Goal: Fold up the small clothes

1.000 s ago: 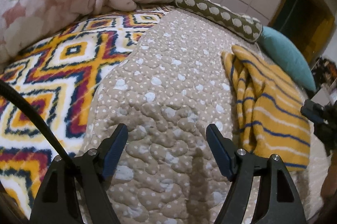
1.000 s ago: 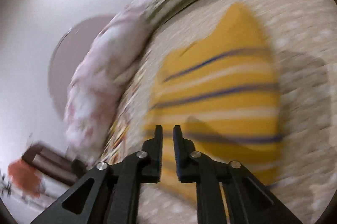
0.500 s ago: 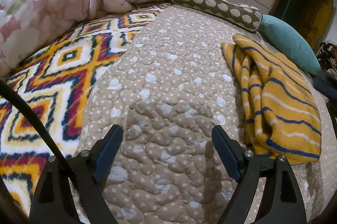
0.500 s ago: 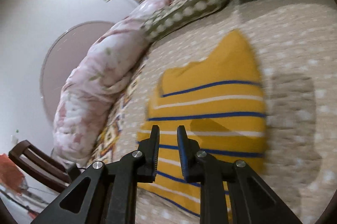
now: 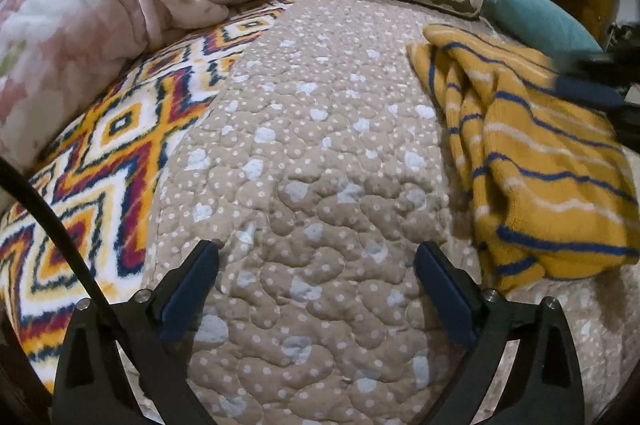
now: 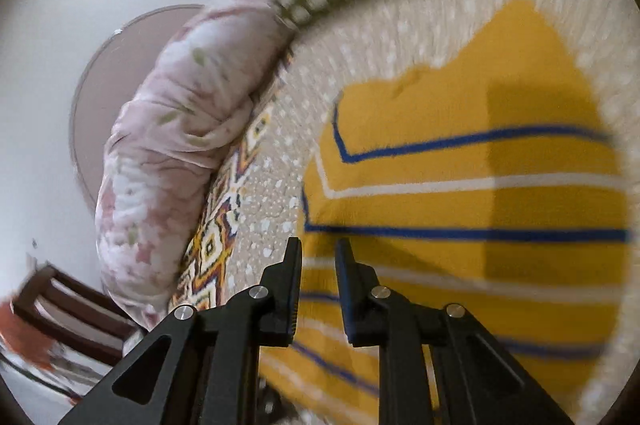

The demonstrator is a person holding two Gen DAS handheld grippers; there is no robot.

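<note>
While wall-side chair [image 6: 60, 309] shows, right view only

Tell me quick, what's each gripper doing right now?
Left gripper: open, empty, above the quilt.
Right gripper: jaws narrowly apart, holding nothing, over the yellow striped garment.

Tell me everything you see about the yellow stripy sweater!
The sweater is mustard yellow with thin blue and white stripes, and looks soft and fuzzy. It lies folded on the beige dotted quilt, bunched into ridges along its left edge. The right gripper hangs over it, jaws slightly apart and holding nothing.
</note>
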